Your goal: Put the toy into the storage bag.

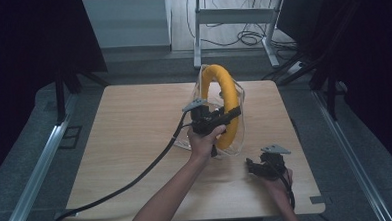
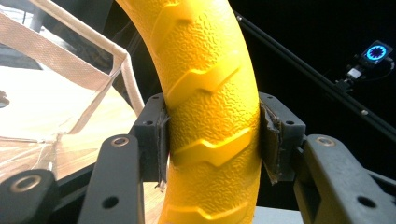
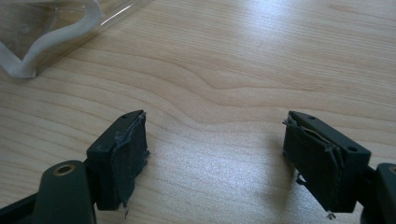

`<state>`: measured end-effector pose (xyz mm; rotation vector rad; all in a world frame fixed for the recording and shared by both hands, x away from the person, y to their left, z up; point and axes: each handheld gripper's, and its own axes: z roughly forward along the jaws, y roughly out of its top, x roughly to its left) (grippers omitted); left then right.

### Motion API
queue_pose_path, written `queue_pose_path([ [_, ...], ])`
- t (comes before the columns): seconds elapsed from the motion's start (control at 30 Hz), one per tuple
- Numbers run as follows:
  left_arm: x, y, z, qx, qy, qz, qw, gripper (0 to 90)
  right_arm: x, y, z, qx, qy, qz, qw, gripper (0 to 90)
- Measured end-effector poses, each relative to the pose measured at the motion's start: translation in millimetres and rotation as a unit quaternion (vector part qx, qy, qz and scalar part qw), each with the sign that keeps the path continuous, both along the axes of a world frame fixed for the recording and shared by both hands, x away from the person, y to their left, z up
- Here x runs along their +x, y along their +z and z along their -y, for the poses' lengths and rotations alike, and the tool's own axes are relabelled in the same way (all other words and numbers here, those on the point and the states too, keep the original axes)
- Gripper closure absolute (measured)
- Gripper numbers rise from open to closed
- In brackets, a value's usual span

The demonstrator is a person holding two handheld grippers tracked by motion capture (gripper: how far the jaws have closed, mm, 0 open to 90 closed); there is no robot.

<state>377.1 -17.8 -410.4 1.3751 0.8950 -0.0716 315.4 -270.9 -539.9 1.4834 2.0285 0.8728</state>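
Two claws were at work over the pale wooden surface. Toward the middle of the surface, the left claw was clamped on a thick yellow rubber ring with a raised tread pattern. The ring stood upright on its edge, its top rising toward the far edge of the surface. In the left gripper view the ring passed straight up between the two black jaws, and both torn dark pads pressed flat against its sides. The left hand held that claw from below, and a black cable trailed from it back to the near left corner of the surface.

Around the ring sat a clear plastic bag with a pale woven trim; the ring's lower part lay inside it, with the bag's wall showing on the ring's right side. In the left gripper view the bag's trimmed rim stood to the left of the ring.

Near the near right corner, the right claw rested low over the surface in the right hand, well apart from the ring. Its jaws stood wide apart, with bare wood grain between the pads. One corner of the clear bag lay beyond them.
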Motion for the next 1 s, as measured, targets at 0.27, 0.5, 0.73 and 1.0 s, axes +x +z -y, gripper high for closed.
queue_pose_path([
  [0.27,-1.8,-3.1,-3.3,-0.007,0.004,-0.002,1.0000,50.1,-0.1,-0.1,-0.1,-0.001,0.000,0.000,1.0000,22.1],
  [0.5,-1.7,-1.7,-3.6,0.003,0.005,0.000,1.0000,48.9,0.0,-0.2,0.0,-0.001,0.000,0.000,1.0000,22.1],
  [0.73,-4.8,5.8,-12.1,0.005,-0.002,0.009,0.9999,37.9,-0.1,0.0,0.1,0.000,0.000,0.000,1.0000,22.1],
  [1.0,-11.2,9.0,-36.9,0.001,-0.005,0.016,0.9999,34.6,-0.2,0.0,0.1,-0.001,0.000,0.000,1.0000,22.1],
])
